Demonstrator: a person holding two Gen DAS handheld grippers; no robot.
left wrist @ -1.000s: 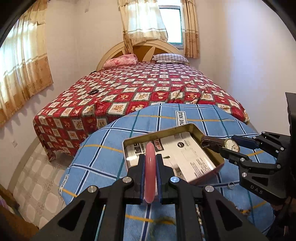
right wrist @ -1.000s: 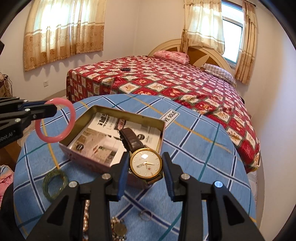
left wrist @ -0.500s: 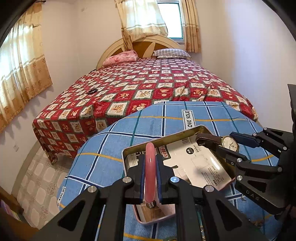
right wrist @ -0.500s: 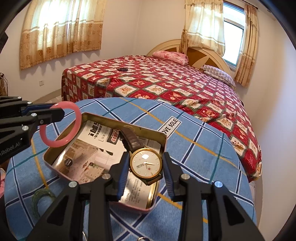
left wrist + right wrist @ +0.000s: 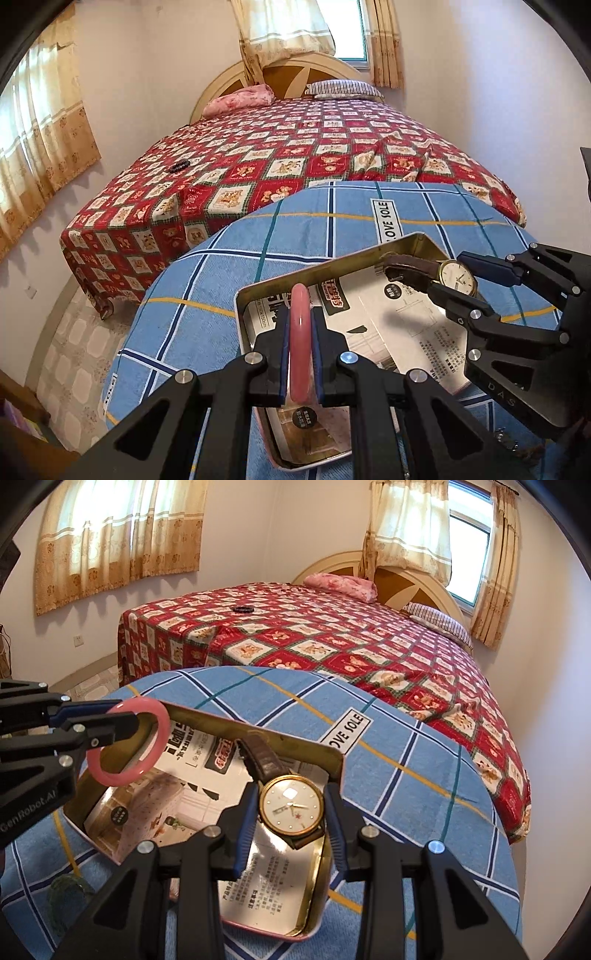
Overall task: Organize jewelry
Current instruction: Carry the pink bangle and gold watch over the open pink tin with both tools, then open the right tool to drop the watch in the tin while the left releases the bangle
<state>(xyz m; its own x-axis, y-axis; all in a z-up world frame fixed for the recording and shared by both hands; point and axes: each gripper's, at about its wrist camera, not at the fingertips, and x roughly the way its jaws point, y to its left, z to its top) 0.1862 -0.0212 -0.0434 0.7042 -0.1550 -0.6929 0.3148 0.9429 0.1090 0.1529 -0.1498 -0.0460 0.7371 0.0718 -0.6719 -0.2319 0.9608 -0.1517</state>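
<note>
My left gripper (image 5: pixel 300 350) is shut on a pink bangle (image 5: pixel 298 343), held upright over the near left part of an open gold tin (image 5: pixel 325 266). In the right wrist view the bangle (image 5: pixel 147 753) hangs over the tin's left corner (image 5: pixel 295 744). My right gripper (image 5: pixel 291 812) is shut on a gold wristwatch (image 5: pixel 291 805) with a brown strap, held above the tin's right side. In the left wrist view the watch (image 5: pixel 456 275) sits in the right gripper's jaws at the right. The tin is lined with printed paper.
The tin rests on a round table with a blue checked cloth (image 5: pixel 406 775). A green bangle (image 5: pixel 66 886) lies on the cloth at the left. A bed with a red patterned cover (image 5: pixel 295 155) stands just behind the table. Small metal pieces (image 5: pixel 506 443) lie at the right.
Both grippers have moved forward and down over the tin with their loads. The tin now lies right under the bangle and the watch.
</note>
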